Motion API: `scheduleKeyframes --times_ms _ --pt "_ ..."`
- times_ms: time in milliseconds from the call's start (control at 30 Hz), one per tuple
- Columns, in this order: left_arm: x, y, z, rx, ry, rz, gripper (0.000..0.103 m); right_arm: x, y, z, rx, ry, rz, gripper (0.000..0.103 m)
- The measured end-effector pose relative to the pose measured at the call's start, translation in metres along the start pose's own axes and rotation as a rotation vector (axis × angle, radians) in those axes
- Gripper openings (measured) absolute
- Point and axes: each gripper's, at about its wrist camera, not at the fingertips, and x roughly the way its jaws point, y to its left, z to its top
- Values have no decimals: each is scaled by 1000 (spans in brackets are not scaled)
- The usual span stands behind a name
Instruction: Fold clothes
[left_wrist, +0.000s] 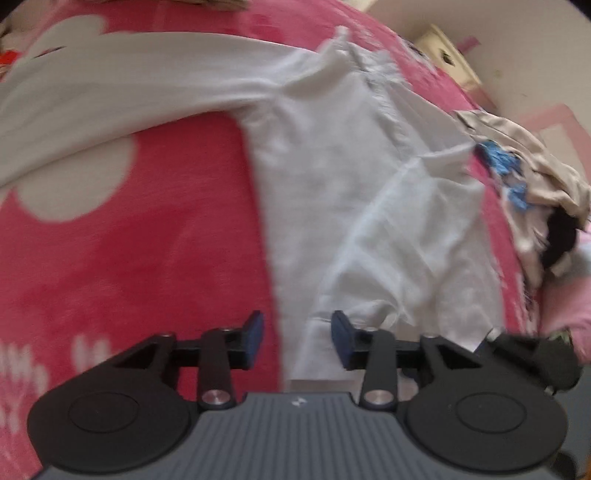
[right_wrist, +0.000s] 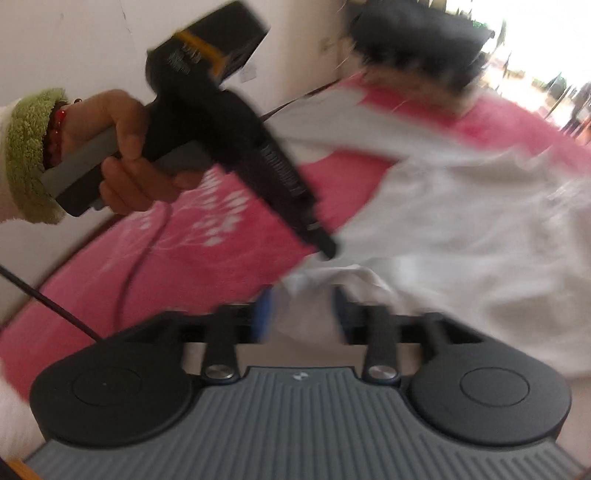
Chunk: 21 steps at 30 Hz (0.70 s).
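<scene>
Your left gripper (left_wrist: 297, 338) has its jaws spread, the hem of the white long-sleeved top (left_wrist: 354, 206) lying below the gap with neither blue pad pressing on it. Your right gripper (right_wrist: 301, 317) is blurred; its jaws appear parted with white cloth showing between them, but whether the pads bear on it cannot be told. The top lies spread on the pink patterned blanket (left_wrist: 129, 266), one sleeve stretched away across it, apparently flattened ready for a fold. Both grippers sit at the near hem, which suggests you are placing the corners for a lift. Only the left wrist view shows the crumpled pile of other garments (left_wrist: 532, 192) beside the top. Only the right wrist view shows your left hand (right_wrist: 122, 155), green cuff at the wrist, gripping the tool's handle, and the trailing cable (right_wrist: 144, 254).
</scene>
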Motion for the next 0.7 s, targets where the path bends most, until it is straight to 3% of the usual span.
scheduleKeyframes --times_ms 100,200,300,400,500,700 --pt "-14 5 -2 -3 -65 -18 50 12 -3 -8 111 -16 83 50" --pt "-27 1 -2 42 -125 -20 53 -6 -15 -17 203 -90 163 50" --pt "-33 -8 0 79 -154 -13 53 -28 -31 -29 304 -183 183 50" --pt "-33 -15 2 91 -167 -4 53 -34 -61 -45 472 -236 109 48" --pt "-30 -24 3 119 -181 4 53 -22 -95 -58 659 -225 31 36" --pt "-20 -53 27 173 -184 31 53 31 -114 -79 762 -174 51 37"
